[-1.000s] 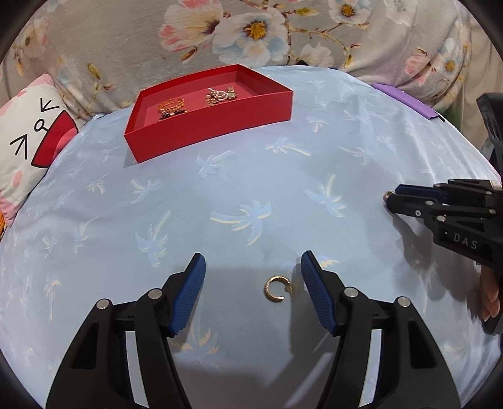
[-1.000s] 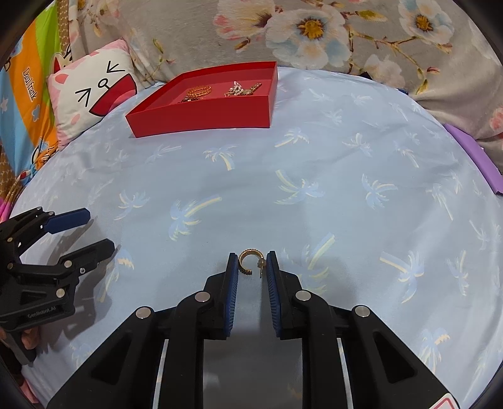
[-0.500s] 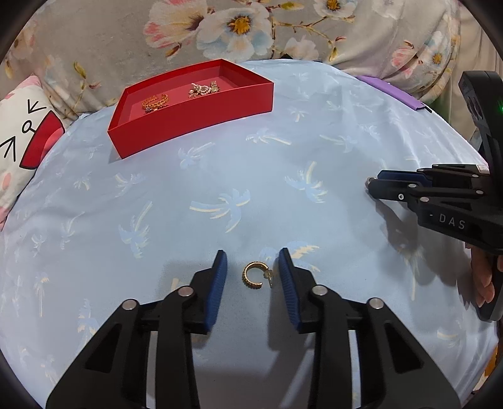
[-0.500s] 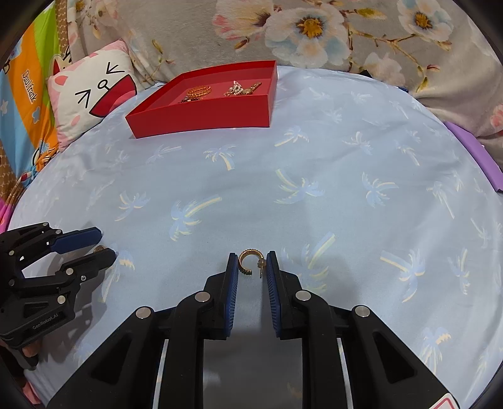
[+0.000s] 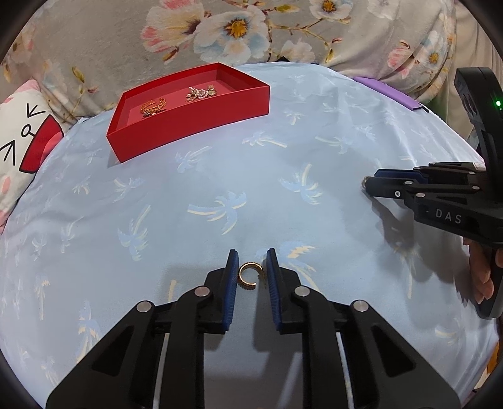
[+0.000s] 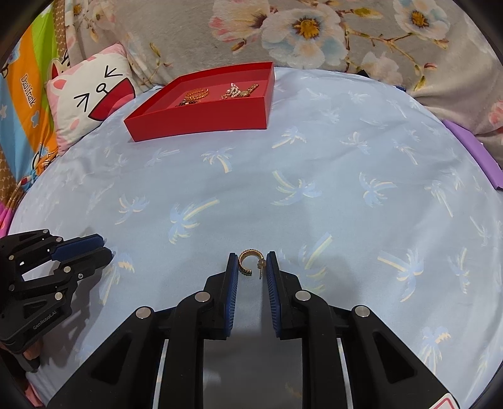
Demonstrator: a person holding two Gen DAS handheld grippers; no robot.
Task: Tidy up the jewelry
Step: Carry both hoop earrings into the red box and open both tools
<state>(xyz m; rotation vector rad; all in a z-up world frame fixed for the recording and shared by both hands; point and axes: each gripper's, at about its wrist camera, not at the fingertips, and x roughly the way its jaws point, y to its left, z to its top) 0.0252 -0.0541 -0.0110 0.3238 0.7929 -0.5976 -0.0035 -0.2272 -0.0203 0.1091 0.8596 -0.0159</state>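
My left gripper (image 5: 251, 267) is shut on a gold hoop earring (image 5: 249, 276), pinched between its blue pads just above the blue palm-print cloth. My right gripper (image 6: 251, 264) is shut on a second gold hoop earring (image 6: 250, 261), held the same way. Each gripper shows in the other's view: the right one (image 5: 367, 184) at the right edge, the left one (image 6: 100, 247) at the lower left. A red tray (image 5: 195, 132) stands at the back; it also shows in the right wrist view (image 6: 201, 119). It holds a gold bracelet (image 5: 153, 106) and a pearl piece (image 5: 201, 92).
A cat-face pillow (image 6: 91, 94) lies left of the tray. A floral grey cushion (image 5: 235, 28) runs along the back. A purple strip (image 5: 389, 92) lies at the cloth's far right edge. A colourful striped fabric (image 6: 22, 103) is at the far left.
My left gripper's jaws have narrowed from wide open until they hold the earring. My right gripper has stayed still, shut on its earring.
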